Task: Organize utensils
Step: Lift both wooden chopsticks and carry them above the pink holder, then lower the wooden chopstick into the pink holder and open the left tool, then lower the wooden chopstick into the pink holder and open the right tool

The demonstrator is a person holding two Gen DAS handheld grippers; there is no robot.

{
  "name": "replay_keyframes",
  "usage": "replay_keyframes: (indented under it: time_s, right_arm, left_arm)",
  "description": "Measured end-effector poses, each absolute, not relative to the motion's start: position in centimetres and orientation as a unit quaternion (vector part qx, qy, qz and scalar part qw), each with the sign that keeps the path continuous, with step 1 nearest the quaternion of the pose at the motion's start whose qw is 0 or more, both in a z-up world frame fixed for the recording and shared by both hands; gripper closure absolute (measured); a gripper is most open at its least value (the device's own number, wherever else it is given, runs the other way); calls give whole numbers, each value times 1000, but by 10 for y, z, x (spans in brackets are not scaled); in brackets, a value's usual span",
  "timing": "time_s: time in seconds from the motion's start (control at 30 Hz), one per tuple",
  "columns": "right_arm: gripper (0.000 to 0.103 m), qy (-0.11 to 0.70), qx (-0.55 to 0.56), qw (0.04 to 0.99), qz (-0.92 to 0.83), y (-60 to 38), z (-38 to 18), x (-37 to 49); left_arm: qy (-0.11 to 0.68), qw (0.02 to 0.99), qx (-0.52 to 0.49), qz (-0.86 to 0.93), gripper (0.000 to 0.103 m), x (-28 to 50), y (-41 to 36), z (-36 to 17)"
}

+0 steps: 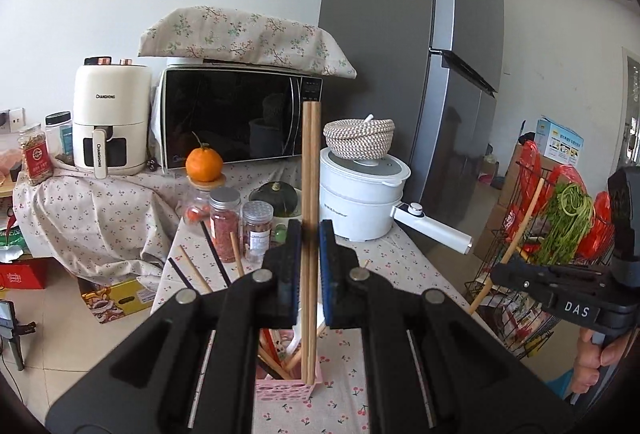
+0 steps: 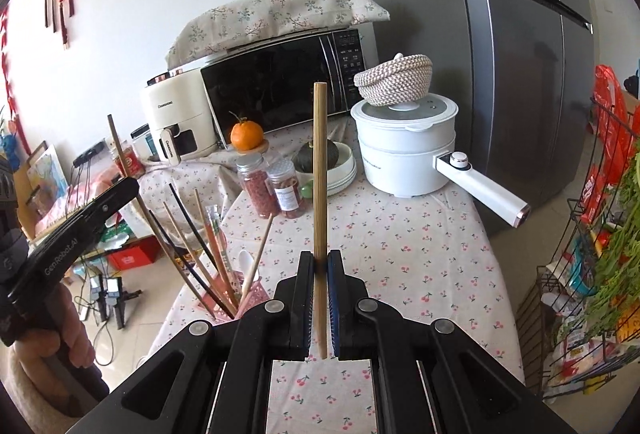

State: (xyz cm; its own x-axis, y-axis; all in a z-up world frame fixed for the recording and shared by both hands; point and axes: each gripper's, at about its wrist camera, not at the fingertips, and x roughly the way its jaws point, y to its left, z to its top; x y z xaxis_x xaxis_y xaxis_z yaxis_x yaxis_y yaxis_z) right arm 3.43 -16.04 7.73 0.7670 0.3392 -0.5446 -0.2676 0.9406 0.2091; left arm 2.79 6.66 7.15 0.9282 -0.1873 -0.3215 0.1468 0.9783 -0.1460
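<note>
From the left wrist view, the left gripper [image 1: 306, 234] is clamped on a pair of light wooden chopsticks [image 1: 310, 161], held upright. Their lower ends reach down to the pink perforated holder [image 1: 286, 388] on the cherry-print tablecloth [image 1: 400, 258]; whether the tips sit inside it or just above cannot be told. Other sticks already lean in that holder. At the right edge, the other tool carries a single stick out over a wire rack [image 1: 516, 234].

From the right wrist view, the right gripper [image 2: 320, 266] is pinched tight on a single bamboo chopstick [image 2: 320, 161], upright and well apart from the holder [image 2: 250, 296], which stands to the left, crowded with dark and wooden chopsticks and a white spoon [image 2: 245, 262].

The job looks well advanced: most utensils are gathered in the holder, while the pair and the single stick remain in the tools, not yet released.
</note>
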Motion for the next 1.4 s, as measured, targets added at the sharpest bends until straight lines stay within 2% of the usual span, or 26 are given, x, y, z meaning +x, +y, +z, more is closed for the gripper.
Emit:
replay_keyframes:
  time_s: [0.27,0.5,0.53,0.63,0.77,0.97,1.4]
  right_arm:
    - [96,304,58,934,177,-140,73,39]
    - [96,297,60,934,187,-130,73,40]
    - [96,296,62,934,189,-130,73,41]
    - [96,289,71,934,197,-128,76,41]
    - [96,273,84,935,209,-123,82,41]
    - [96,254,95,934,235,-104,86,46]
    - [96,278,65,929,237,-61,54,68]
  left_arm:
    - [160,982,-58,-78,93,50,68,44]
    - [236,966,-51,-97,93,73,59,14]
    - [248,963,-53,-95,90,74,60,12]
    - [266,957,-62,-96,71,70,65,13]
    - [286,953,-55,-81,60,58,74,17]
    - [320,945,-40,-58,52,47,89,10]
    - [354,933,-5,-61,49,42,94,-7]
